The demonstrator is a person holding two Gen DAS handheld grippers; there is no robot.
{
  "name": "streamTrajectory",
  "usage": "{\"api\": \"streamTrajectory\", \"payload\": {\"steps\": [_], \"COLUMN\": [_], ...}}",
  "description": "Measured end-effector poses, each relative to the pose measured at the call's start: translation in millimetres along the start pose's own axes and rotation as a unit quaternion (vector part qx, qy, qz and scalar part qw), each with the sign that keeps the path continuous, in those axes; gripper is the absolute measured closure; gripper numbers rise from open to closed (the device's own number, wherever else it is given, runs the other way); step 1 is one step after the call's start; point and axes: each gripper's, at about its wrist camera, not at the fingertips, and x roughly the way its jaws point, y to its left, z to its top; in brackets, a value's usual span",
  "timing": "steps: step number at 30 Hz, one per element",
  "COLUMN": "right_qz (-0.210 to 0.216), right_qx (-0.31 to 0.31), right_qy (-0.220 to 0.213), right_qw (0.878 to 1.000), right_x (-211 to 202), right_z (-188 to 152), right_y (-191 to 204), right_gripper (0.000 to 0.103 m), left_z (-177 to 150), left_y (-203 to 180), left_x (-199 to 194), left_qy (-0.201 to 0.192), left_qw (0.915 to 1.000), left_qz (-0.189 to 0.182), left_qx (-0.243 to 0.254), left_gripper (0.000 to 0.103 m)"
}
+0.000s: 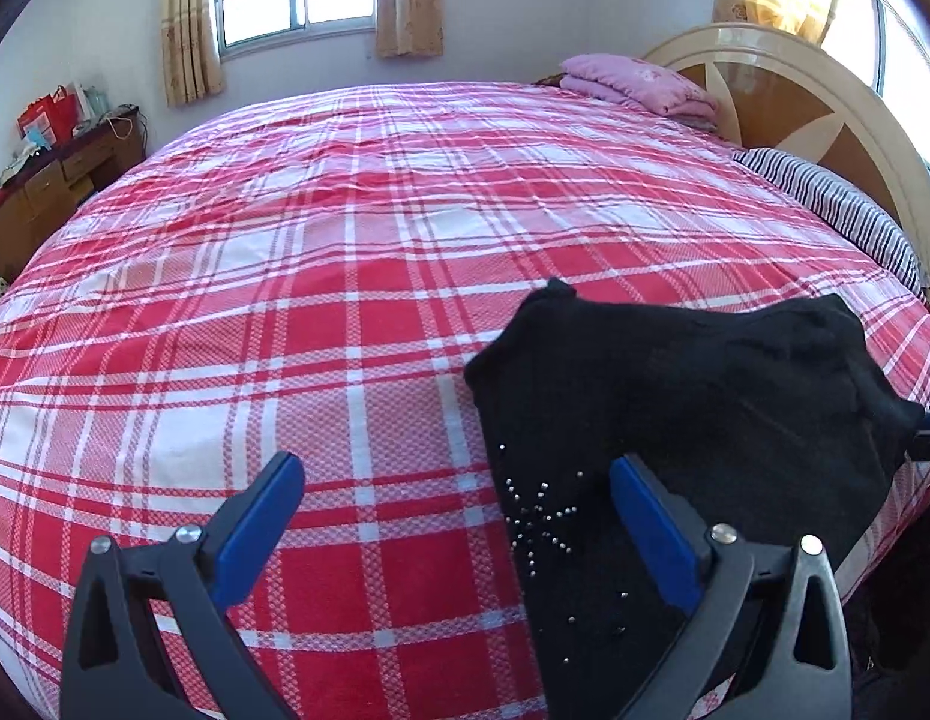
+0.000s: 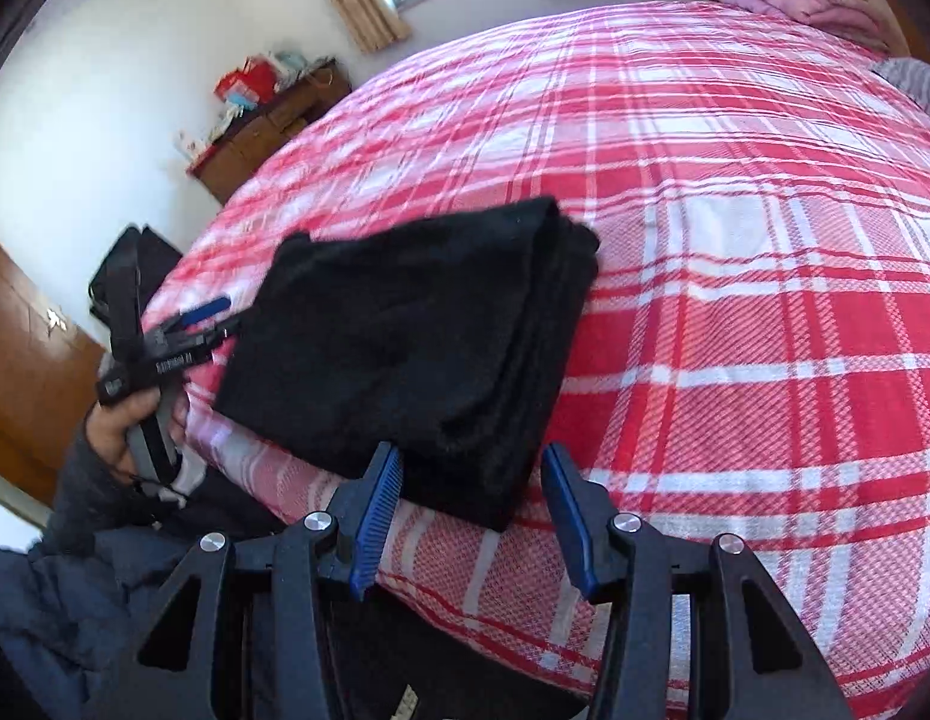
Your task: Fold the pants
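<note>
right wrist view: black pants (image 2: 417,336), already doubled into a thick bundle, lie at the near edge of a bed (image 2: 765,240) under a red plaid cover. the right hand-held gripper (image 2: 471,474) hangs over the bundle's near corner, angled downward, its blue pads spread with the corner between them but not pressed. the left hand-held gripper (image 2: 216,315), gripped by a person's hand (image 2: 135,420) in a dark sleeve, sits at the bundle's far left edge; in the left wrist view its jaws stand wide open, one pad over the studded cloth (image 1: 543,516), nothing pinched. the risk, as it looks: the bundle sits so near the mattress edge that a tug toward the person could drag it off. closing on only the top layer could peel the fold open, and the stacked layers look thick and loose enough to slip apart. a folded pink blanket (image 1: 639,84) sits well apart by the headboard (image 1: 825,114).
</note>
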Motion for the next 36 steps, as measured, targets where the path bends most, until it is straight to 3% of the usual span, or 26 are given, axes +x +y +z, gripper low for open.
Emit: {"api": "streamTrajectory", "payload": {"steps": [3, 5, 11, 16, 22, 25, 28, 29, 32, 36], "right_qz": [0.009, 0.015, 0.008, 0.014, 0.012, 0.016, 0.021, 0.038, 0.050, 0.066], "right_qx": [0.029, 0.057, 0.101, 0.089, 0.079, 0.082, 0.076, 0.077, 0.075, 0.078], "right_qy": [-0.025, -0.041, -0.001, -0.001, -0.007, -0.017, -0.032, -0.034, -0.046, -0.057], "right_qw": [0.999, 0.997, 0.995, 0.996, 0.997, 0.996, 0.996, 0.996, 0.995, 0.993], "right_x": [-6, -6, 32, 35, 49, 48, 46, 44, 41, 36], "right_z": [12, 25, 40, 38, 36, 35, 33, 32, 31, 32], "right_y": [-8, -14, -36, -32, -28, -28, -25, -25, -22, -21], "right_gripper": [0.052, 0.046, 0.046, 0.046, 0.046, 0.048, 0.061, 0.067, 0.071, 0.074], "left_z": [0, -2, -8, -12, -11, -9, -8, -9, -7, -7], "left_y": [-2, -4, -10, -6, -12, -13, -13, -12, -11, 0], "left_x": [-2, 0, 9, 16, 20, 24, 23, 21, 17, 18], "left_qy": [-0.004, -0.001, 0.011, 0.013, 0.005, 0.003, 0.004, 0.003, 0.007, 0.012], "left_qw": [1.0000, 0.9999, 0.9981, 0.9957, 0.9959, 0.9960, 0.9957, 0.9951, 0.9894, 0.9840], "left_qz": [-0.007, -0.017, -0.061, -0.084, -0.087, -0.088, -0.092, -0.098, -0.143, -0.169], "left_qx": [-0.002, -0.002, -0.011, -0.036, -0.021, -0.017, -0.013, -0.015, -0.024, -0.057], "left_gripper": [0.000, 0.000, 0.000, 0.000, 0.000, 0.000, 0.001, 0.007, 0.042, 0.053]}}
